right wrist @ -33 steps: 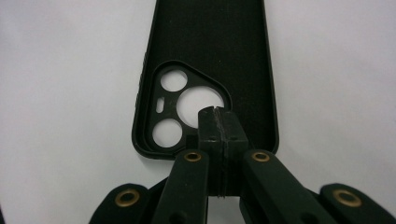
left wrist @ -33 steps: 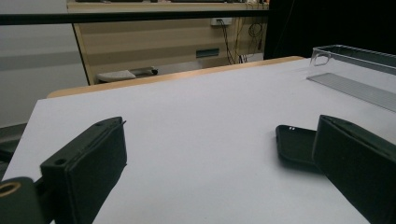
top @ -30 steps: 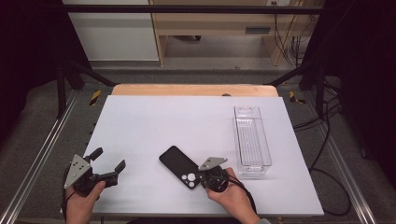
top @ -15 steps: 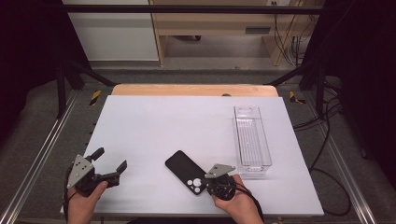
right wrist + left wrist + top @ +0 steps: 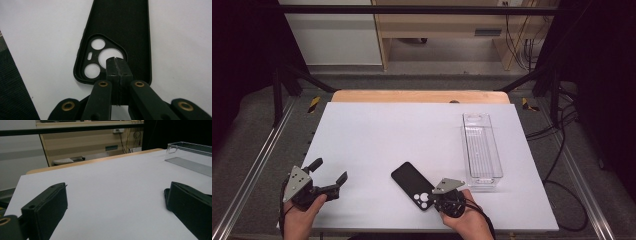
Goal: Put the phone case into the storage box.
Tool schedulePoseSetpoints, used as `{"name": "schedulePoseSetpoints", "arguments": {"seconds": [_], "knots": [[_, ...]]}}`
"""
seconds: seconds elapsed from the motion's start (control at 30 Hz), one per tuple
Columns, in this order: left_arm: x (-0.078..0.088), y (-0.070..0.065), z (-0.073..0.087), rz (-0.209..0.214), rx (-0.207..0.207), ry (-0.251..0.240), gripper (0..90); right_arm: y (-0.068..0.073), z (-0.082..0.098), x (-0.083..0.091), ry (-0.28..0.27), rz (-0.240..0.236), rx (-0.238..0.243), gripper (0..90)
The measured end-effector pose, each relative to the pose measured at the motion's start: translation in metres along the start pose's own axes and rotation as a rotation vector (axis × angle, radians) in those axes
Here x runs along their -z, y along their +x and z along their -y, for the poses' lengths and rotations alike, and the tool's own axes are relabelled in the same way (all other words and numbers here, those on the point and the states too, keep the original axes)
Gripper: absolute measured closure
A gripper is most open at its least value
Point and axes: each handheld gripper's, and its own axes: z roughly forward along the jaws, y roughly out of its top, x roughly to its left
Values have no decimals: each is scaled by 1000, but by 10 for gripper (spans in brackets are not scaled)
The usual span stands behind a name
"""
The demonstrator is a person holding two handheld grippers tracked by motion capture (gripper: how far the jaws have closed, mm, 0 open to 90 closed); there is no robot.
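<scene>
A black phone case (image 5: 411,181) lies inside-up on the white table (image 5: 402,130), near the front edge, with its camera cutouts towards the person. In the right gripper view the case (image 5: 120,27) is directly ahead. My right gripper (image 5: 432,199) is shut; its tips (image 5: 116,61) sit together over the large camera hole, and nothing shows between the pads. My left gripper (image 5: 329,171) is at the front left of the table, held in a hand. Its jaws stand wide open with only bare table between them (image 5: 116,193).
A long clear plastic tray (image 5: 482,145) stands empty at the right of the table, a little beyond the right gripper, and shows as the tray (image 5: 190,152) in the left gripper view. A wooden strip (image 5: 417,96) borders the far edge. Metal frame rails run along both sides.
The right gripper and the phone case have slid together a little towards the near edge and to the right. The left gripper has kept still.
</scene>
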Motion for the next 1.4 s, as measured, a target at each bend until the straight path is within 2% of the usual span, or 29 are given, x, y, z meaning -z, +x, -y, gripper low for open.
{"name": "schedulePoseSetpoints", "arguments": {"seconds": [0.93, 0.97, 1.0, 1.03, 1.07, 1.2, 1.4], "knots": [[-1, -1, 0, 4, -1, -3, 28, 1, 7, 7, -7, 2, 4, 891], [-1, -1, 0, 4, 1, -3, 28, 1, 7, 7, -17, 7, 8, 888], [-1, -1, 0, 3, 1, -3, 28, 0, 6, 11, -68, 16, 8, 889], [-1, -1, 0, 3, 1, -3, 28, 0, 6, 11, -68, 16, 8, 889], [-1, -1, 0, 3, 1, -4, 28, 0, 4, 16, -114, 20, 10, 887], [-1, 0, 0, 2, 3, -4, 28, 0, 3, 21, -146, 41, 11, 879], [-2, -1, 0, 5, -1, -5, 27, -2, 7, 23, -147, 50, 2, 810]]}}
